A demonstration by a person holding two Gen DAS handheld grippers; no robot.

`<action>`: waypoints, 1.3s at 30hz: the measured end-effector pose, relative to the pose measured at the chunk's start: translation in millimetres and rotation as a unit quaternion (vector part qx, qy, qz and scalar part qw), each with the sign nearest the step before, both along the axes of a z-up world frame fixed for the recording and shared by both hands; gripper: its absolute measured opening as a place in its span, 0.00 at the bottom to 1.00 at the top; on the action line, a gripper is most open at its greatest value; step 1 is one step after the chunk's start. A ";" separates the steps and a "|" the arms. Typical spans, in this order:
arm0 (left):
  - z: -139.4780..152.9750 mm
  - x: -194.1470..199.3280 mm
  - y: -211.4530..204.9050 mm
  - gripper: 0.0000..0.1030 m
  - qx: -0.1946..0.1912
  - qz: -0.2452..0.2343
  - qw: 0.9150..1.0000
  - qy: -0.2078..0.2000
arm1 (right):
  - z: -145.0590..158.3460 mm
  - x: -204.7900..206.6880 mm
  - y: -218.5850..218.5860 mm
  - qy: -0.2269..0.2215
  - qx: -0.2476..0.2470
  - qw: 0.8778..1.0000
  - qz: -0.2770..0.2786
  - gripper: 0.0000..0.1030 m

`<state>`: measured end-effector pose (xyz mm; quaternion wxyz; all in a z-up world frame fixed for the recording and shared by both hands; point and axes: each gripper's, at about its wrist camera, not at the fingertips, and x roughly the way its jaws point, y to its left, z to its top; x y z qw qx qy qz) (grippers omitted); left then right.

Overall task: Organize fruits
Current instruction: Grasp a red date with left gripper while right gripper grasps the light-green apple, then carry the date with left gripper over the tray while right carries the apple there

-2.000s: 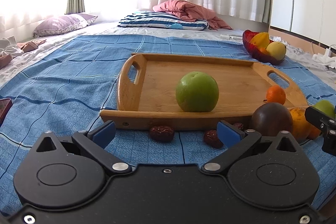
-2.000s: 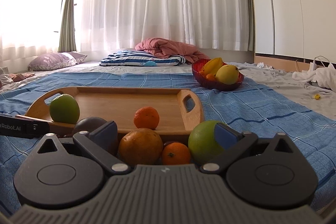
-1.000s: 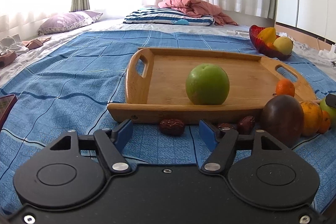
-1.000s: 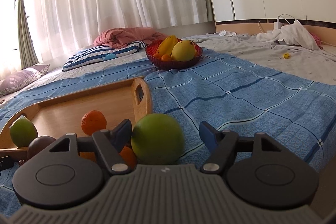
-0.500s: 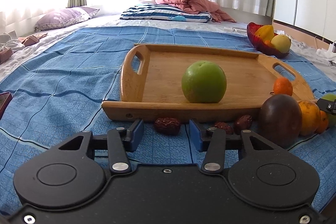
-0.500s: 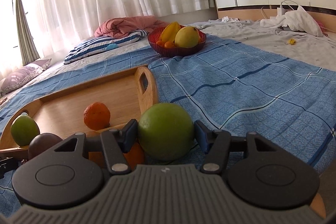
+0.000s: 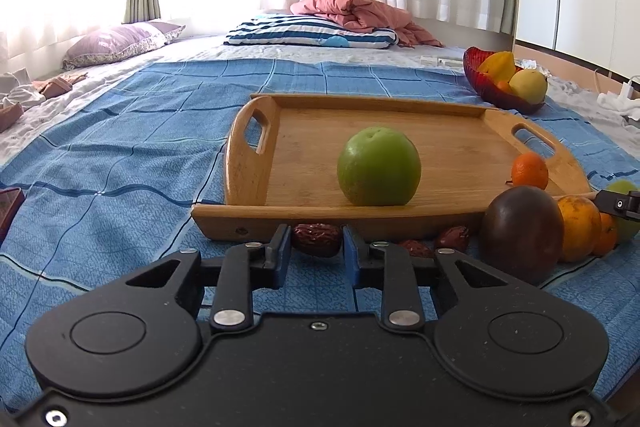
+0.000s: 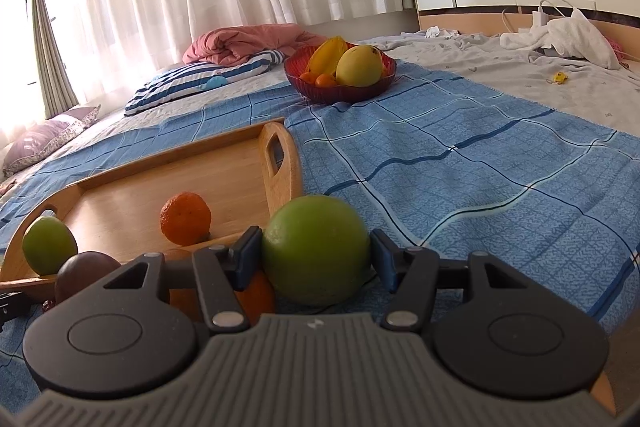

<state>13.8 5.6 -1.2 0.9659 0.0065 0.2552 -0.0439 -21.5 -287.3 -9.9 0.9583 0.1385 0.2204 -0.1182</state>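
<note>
A round green fruit (image 8: 316,251) sat on the blue blanket (image 8: 460,163), just outside the right end of the wooden tray (image 8: 180,179). The right gripper (image 8: 316,259) squeezed it from both sides, likely to lift it onto the tray. A little brown date (image 7: 316,239) lay right against the tray's front edge. The left gripper (image 7: 316,255) had its two blue pads close on each side of the date, but whether they pinched it could not be told. Another green fruit (image 7: 378,167) and a small orange (image 7: 529,171) sat on the tray.
</note>
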 end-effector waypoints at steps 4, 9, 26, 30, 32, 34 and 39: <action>9.0 -4.8 -0.4 0.25 0.008 0.000 1.000 -0.015 | 2.5 -1.9 0.6 -0.001 -0.003 1.000 0.000 0.59; 20.4 -6.0 4.2 0.25 0.004 0.006 1.000 -0.023 | 7.5 -5.6 2.5 -0.006 -0.010 1.000 0.003 0.59; 44.8 17.2 11.5 0.25 0.008 0.017 1.000 -0.020 | 43.4 -3.6 8.2 -0.052 -0.022 0.998 0.041 0.59; 45.2 29.3 12.8 0.25 0.002 0.018 1.000 -0.009 | 49.4 7.8 13.3 -0.056 -0.018 0.997 0.059 0.59; 44.9 33.7 13.6 0.25 -0.003 0.016 1.000 -0.005 | 51.4 13.2 17.1 -0.057 -0.019 0.996 0.067 0.59; 44.0 38.0 13.4 0.25 -0.003 0.014 1.000 -0.001 | 52.5 20.1 20.1 -0.058 -0.017 0.995 0.075 0.59; 40.4 48.1 11.5 0.25 -0.001 0.013 1.000 0.010 | 53.3 38.0 25.0 -0.051 -0.011 0.995 0.090 0.59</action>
